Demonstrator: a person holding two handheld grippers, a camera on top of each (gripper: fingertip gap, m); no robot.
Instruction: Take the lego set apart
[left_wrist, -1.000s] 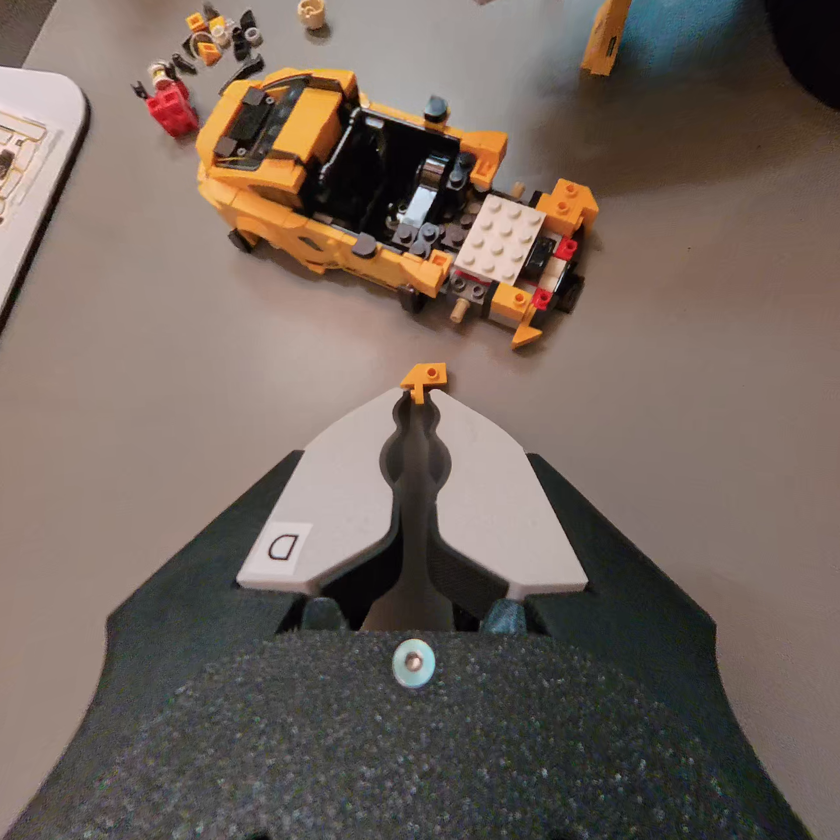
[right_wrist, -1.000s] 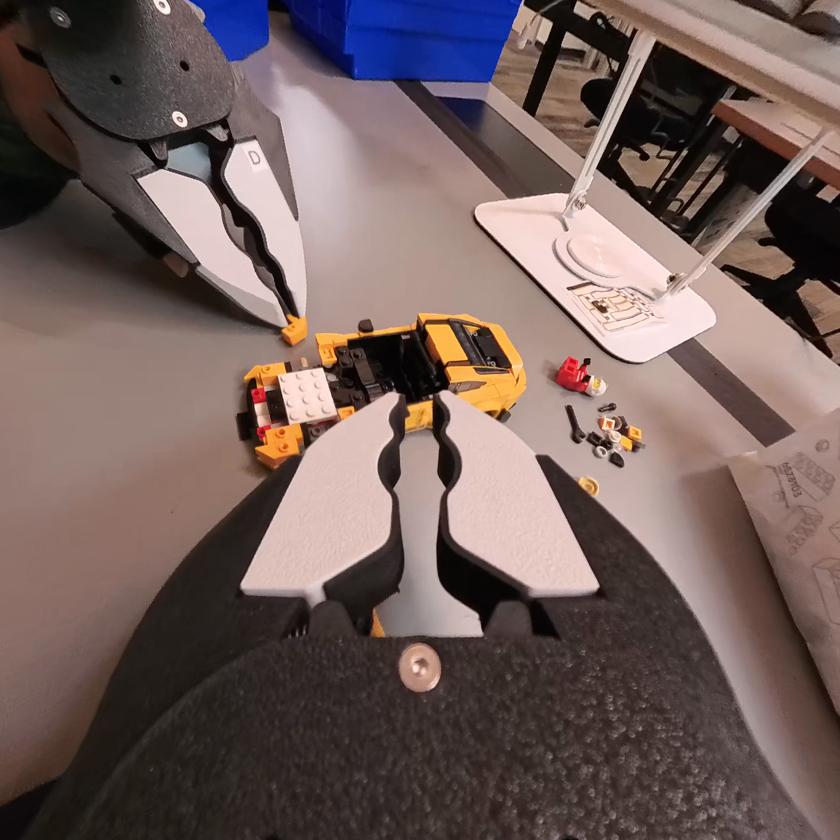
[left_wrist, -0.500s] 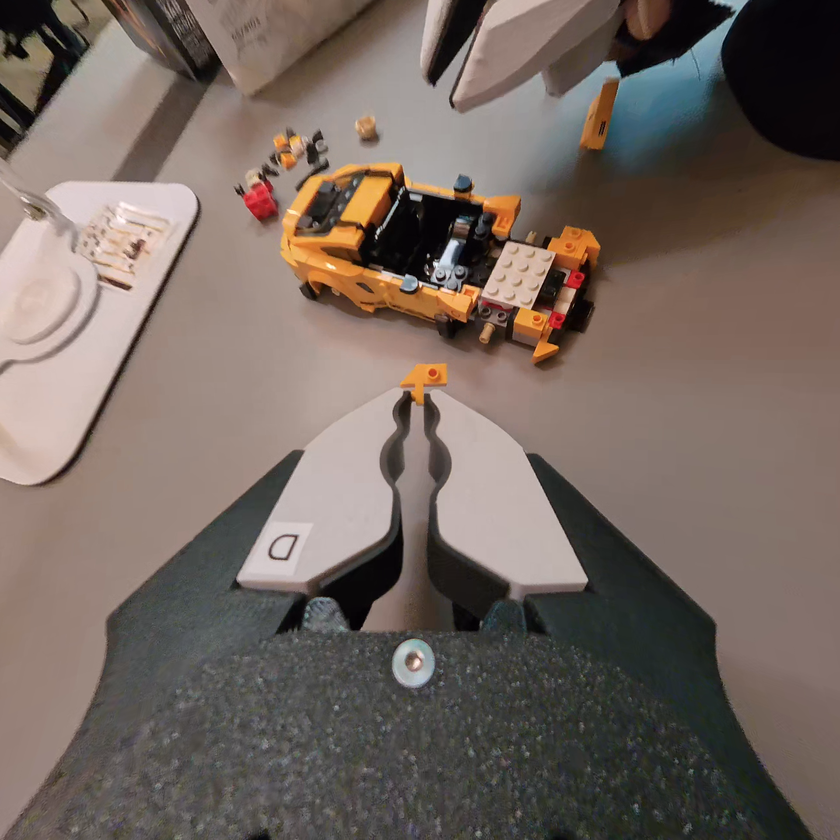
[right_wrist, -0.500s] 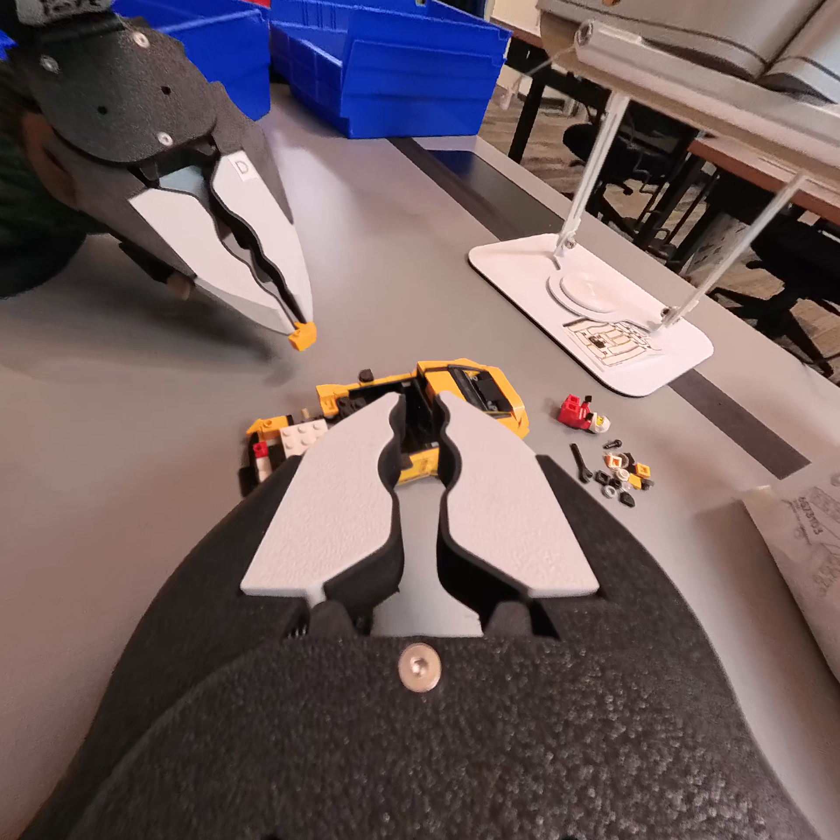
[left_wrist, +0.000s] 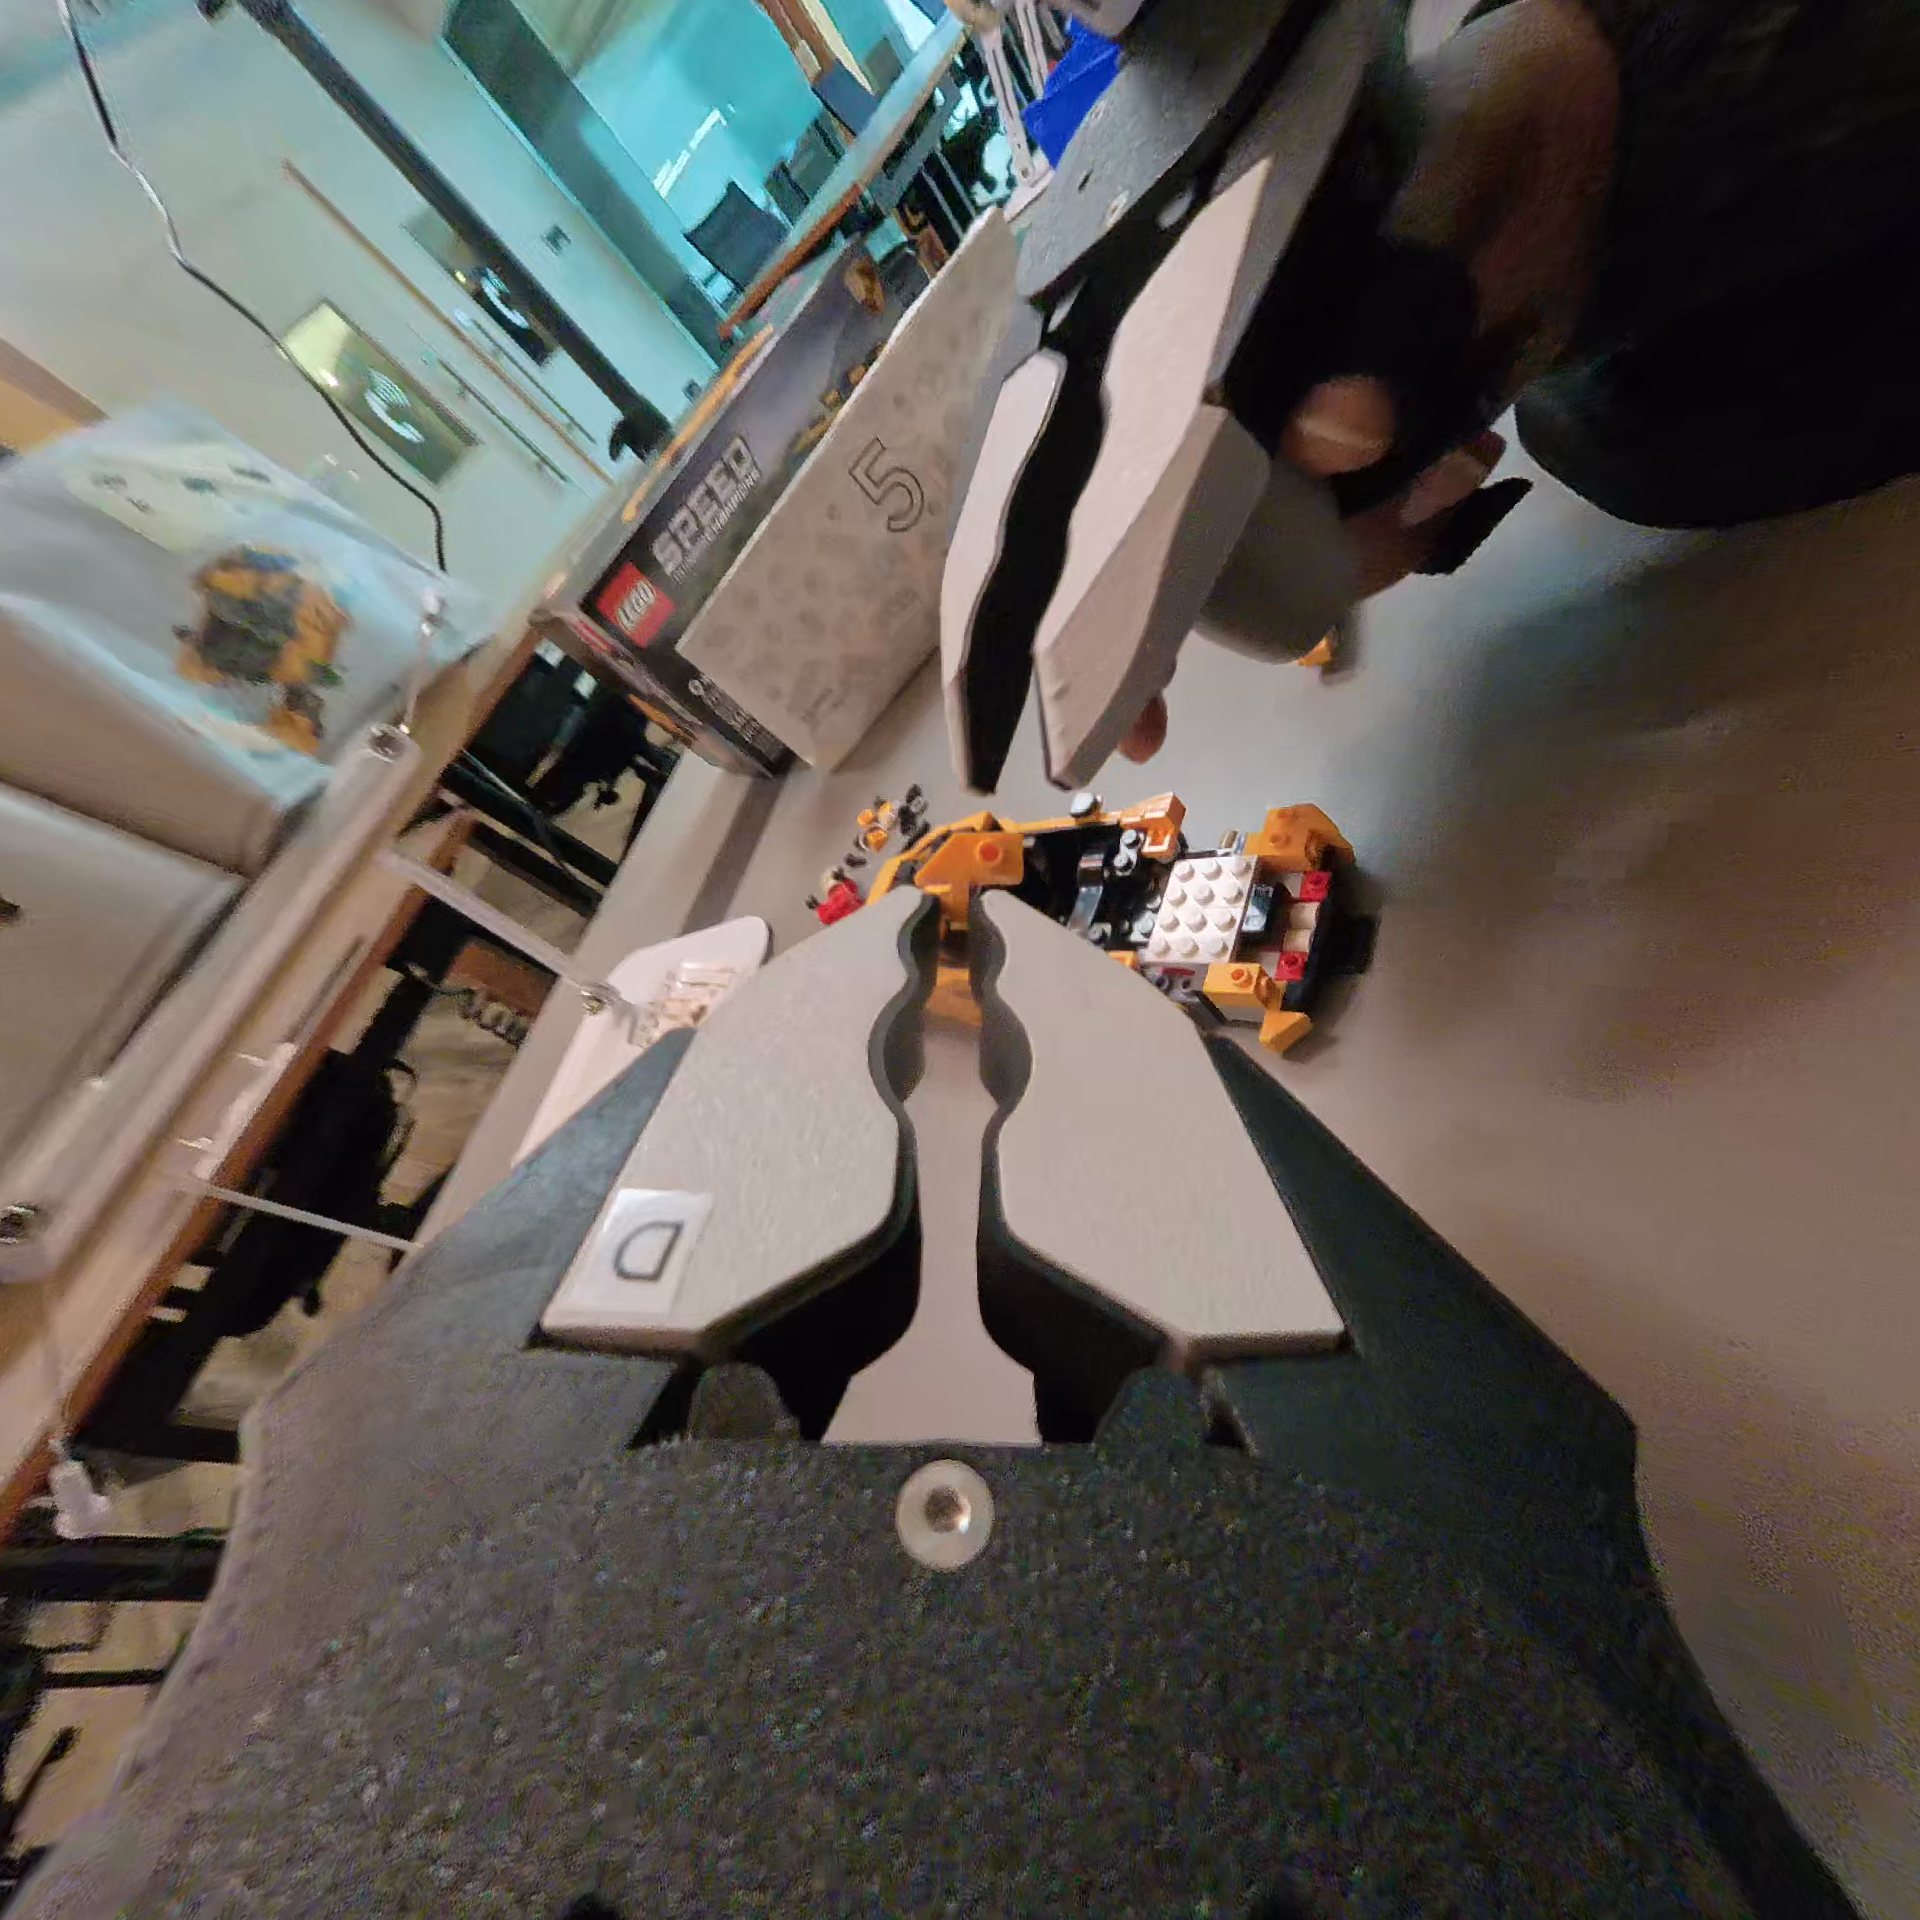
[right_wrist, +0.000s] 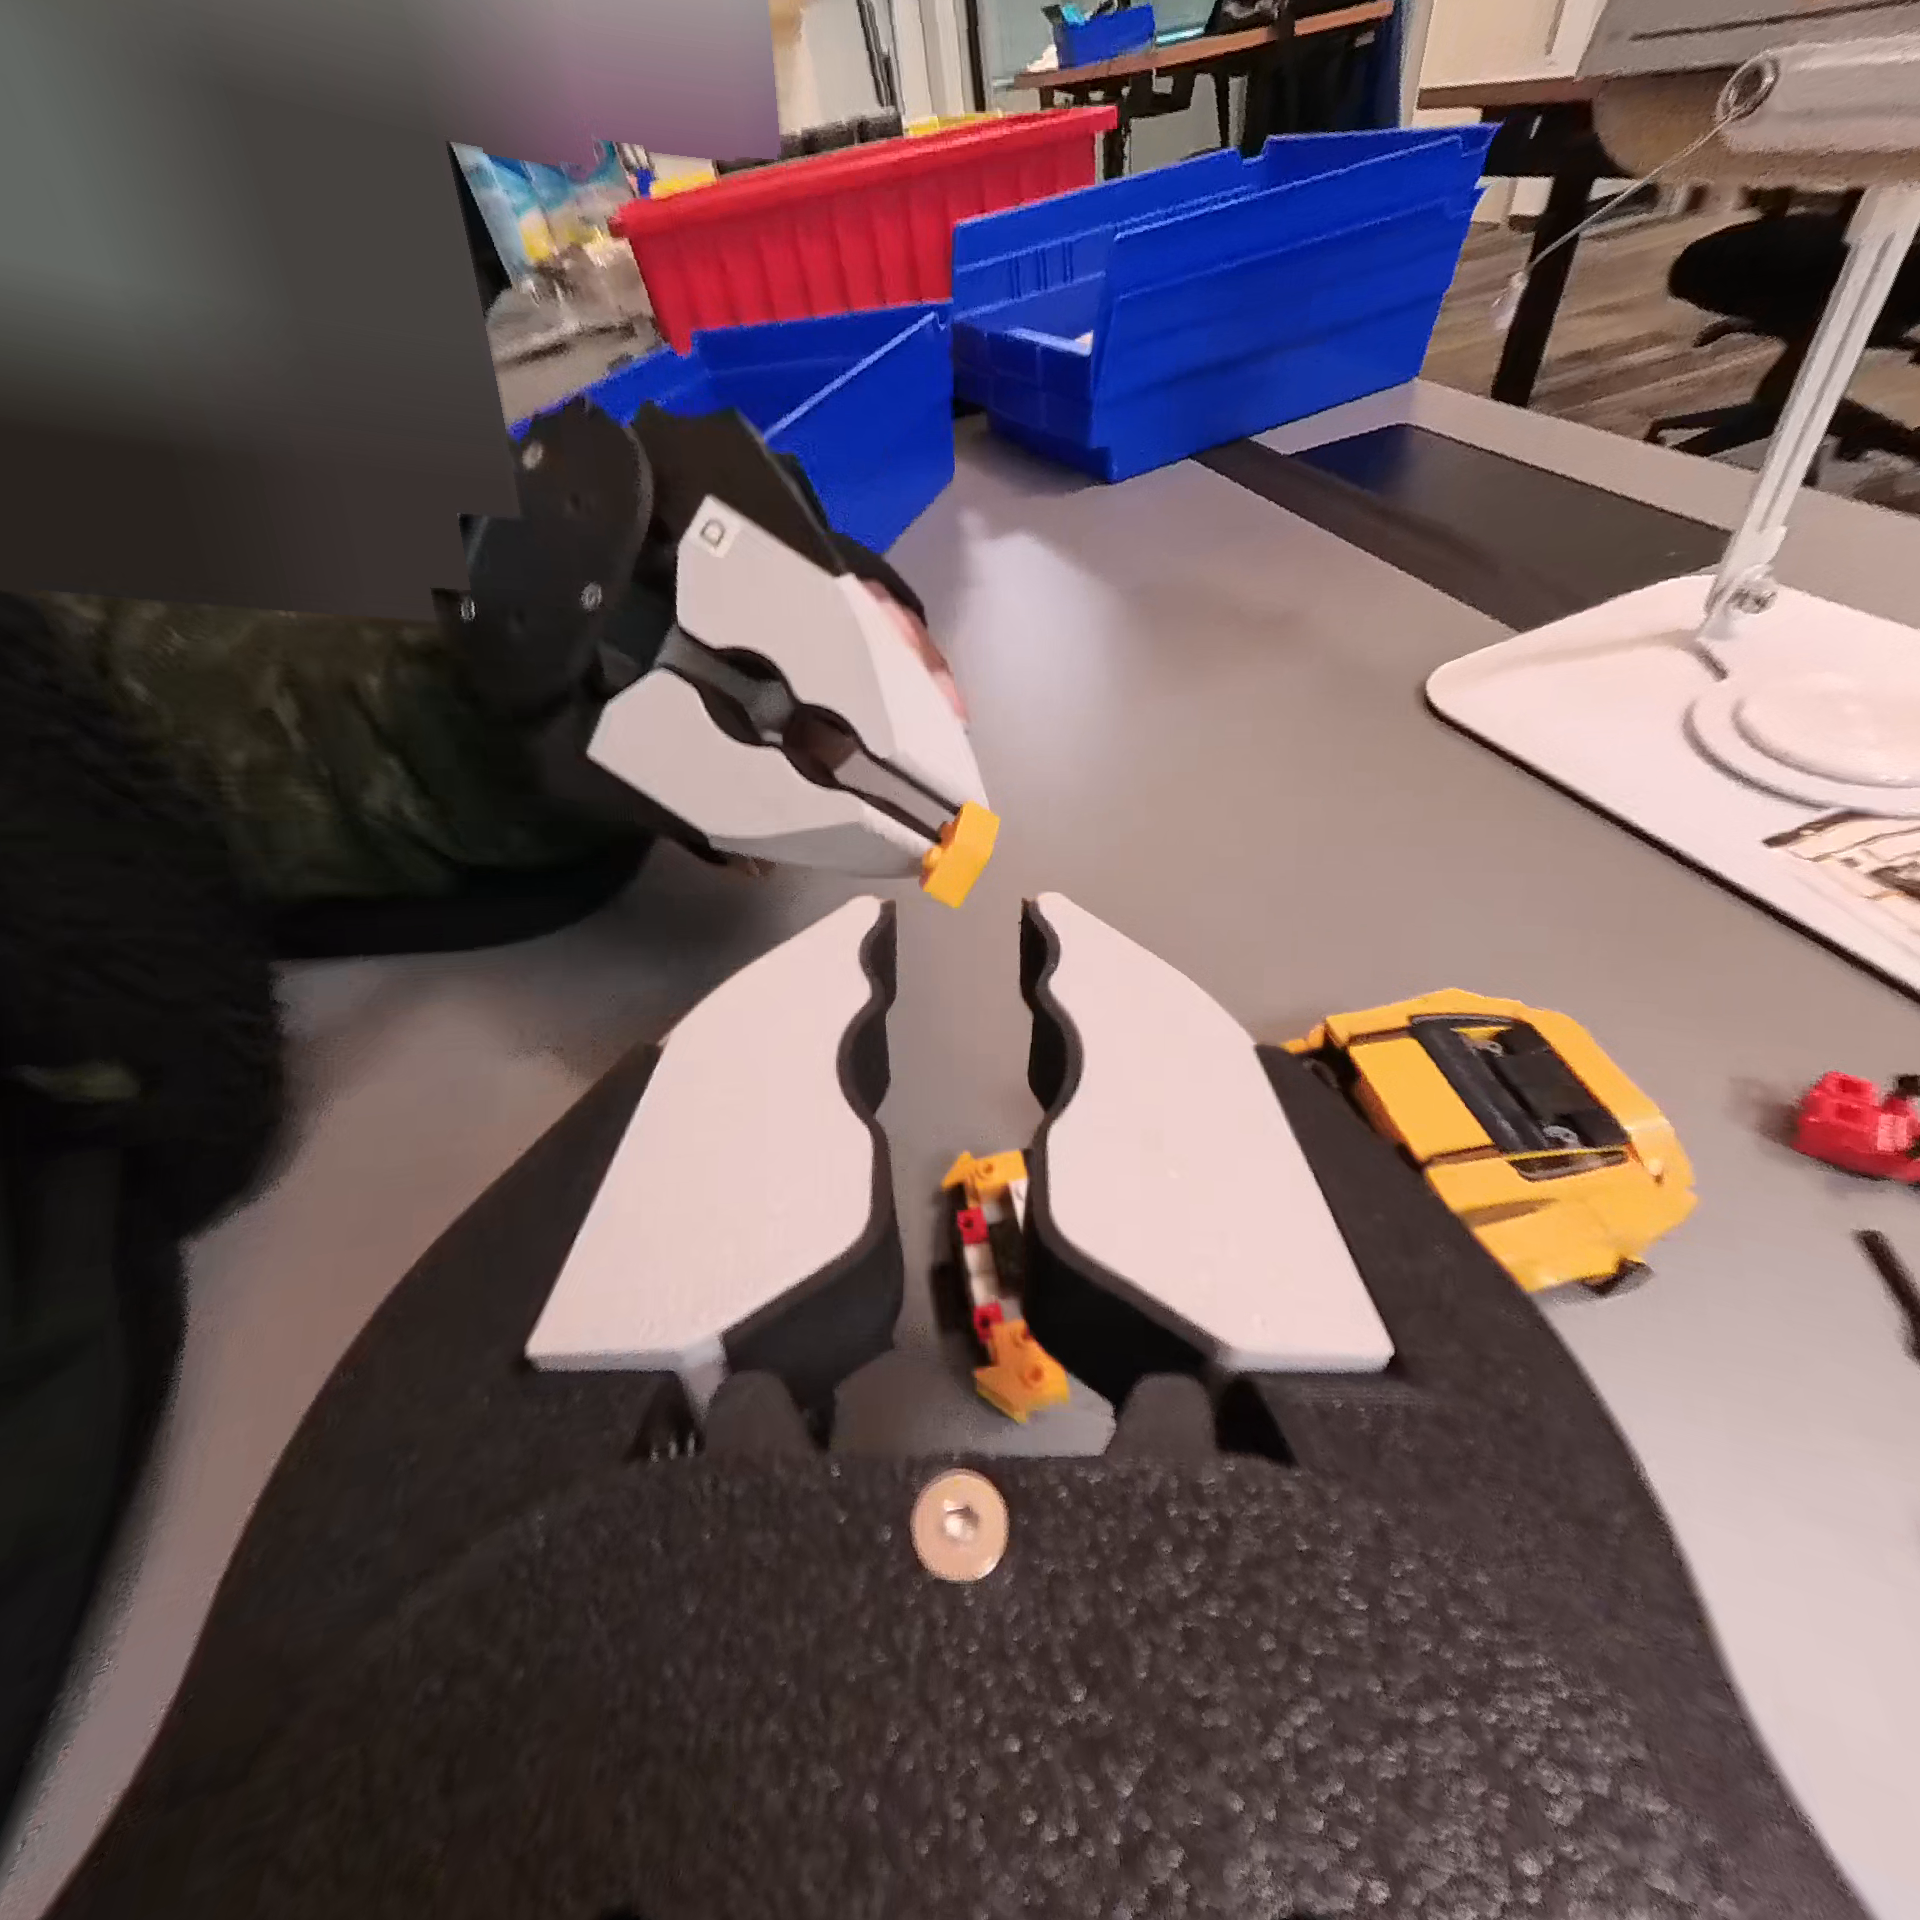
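Below right tool (right_wrist: 956, 920), yellow lego car (right_wrist: 1496, 1132) on table (right_wrist: 1195, 727).

My left tongs (left_wrist: 951, 914) have a grainy black body with one silver screw at its middle, and two pale grey fingers (left_wrist: 774, 1132) with wavy black inner edges; one carries a small white sticker. My right tongs (right_wrist: 956, 914) look the same. My sleeve (right_wrist: 208, 727) is dark green.
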